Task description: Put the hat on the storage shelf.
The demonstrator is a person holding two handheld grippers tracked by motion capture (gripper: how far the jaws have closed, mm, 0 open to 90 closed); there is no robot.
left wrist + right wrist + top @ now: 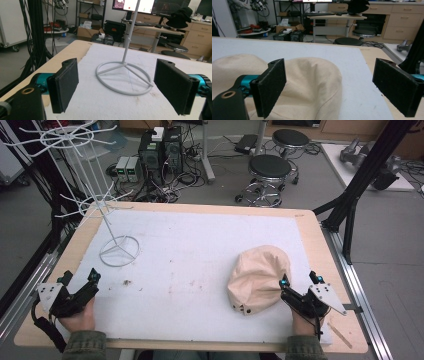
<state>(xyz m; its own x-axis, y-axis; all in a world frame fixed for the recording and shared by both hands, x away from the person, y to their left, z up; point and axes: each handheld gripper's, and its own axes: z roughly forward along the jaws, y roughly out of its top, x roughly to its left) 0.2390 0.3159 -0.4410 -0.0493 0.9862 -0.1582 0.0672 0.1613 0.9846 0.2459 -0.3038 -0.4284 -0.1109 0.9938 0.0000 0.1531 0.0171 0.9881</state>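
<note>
Even overhead light; we see only soft shadows on white mat (200, 250). High view soft, grainy. Black pads (63, 85) nearest lens slightly blurred; background beyond them reasonably sharp. No glare.

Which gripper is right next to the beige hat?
The right gripper, open beside the beige hat; the left gripper sits across the table, facing the white rack.

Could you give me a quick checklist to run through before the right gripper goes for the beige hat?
1. Right gripper open: ok, fingers spread wide.
2. Beige hat lying free on the white mat: ok.
3. Hat between the right gripper's fingers: not ok, it sits ahead, toward one finger.
4. Left gripper open and away from the hat: ok.
5. White wire stand upright: ok.
6. Stand's hooks free: cannot tell.
</note>
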